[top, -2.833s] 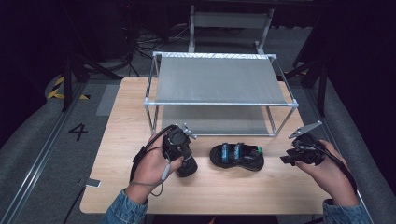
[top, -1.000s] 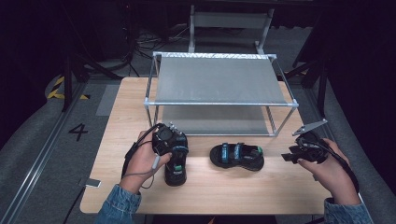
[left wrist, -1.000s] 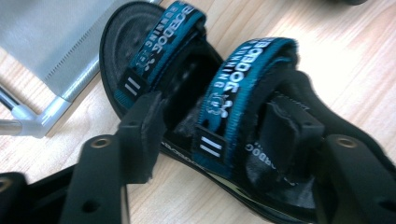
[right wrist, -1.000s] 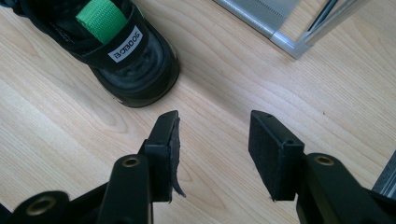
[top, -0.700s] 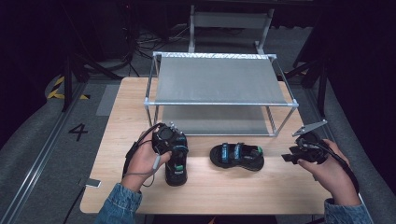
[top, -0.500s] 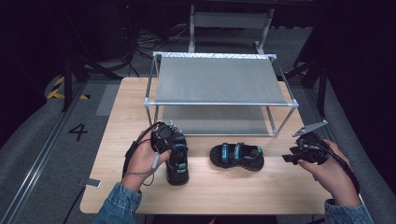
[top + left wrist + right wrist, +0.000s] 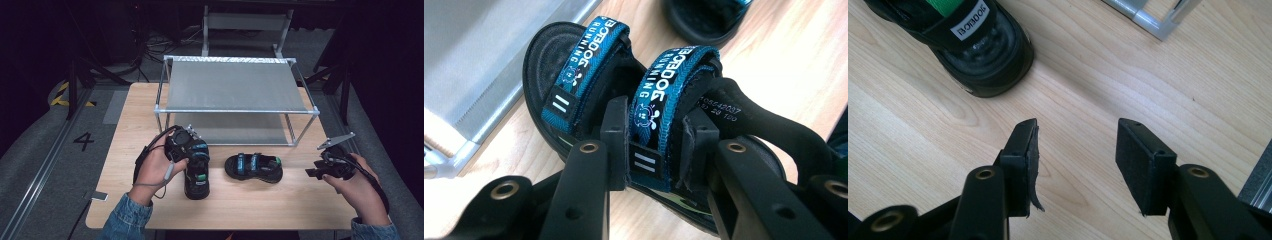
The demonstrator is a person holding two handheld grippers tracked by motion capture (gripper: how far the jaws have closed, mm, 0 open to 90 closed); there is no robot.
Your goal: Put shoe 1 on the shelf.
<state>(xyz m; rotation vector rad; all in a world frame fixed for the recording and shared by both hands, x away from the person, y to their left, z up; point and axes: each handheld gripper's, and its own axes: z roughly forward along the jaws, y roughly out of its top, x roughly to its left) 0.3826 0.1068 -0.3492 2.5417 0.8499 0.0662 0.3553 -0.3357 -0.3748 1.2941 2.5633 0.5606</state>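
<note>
A black sandal (image 7: 196,181) with blue straps is at the table's front left, and its rear strap (image 7: 659,100) sits between the pads of my left gripper (image 7: 198,159). The jaws have just been closing and now press on that strap from both sides (image 7: 655,145). The sandal's heel end looks raised off the wood. Its twin sandal (image 7: 254,167) lies flat near the middle front. My right gripper (image 7: 314,172) hovers to the right of the twin, jaws open over bare wood (image 7: 1075,150). The twin's heel (image 7: 983,45) is ahead and left of those jaws.
A metal-framed two-tier rack (image 7: 235,111) with grey shelves stands across the back of the wooden table (image 7: 280,200); its front corner post (image 7: 1148,20) is near the right gripper. A small silver object (image 7: 99,196) lies at the table's front left edge.
The left gripper has shut on the sandal's strap and risen a little with it, tipping the sandal. The right gripper and the twin sandal have stayed put.
</note>
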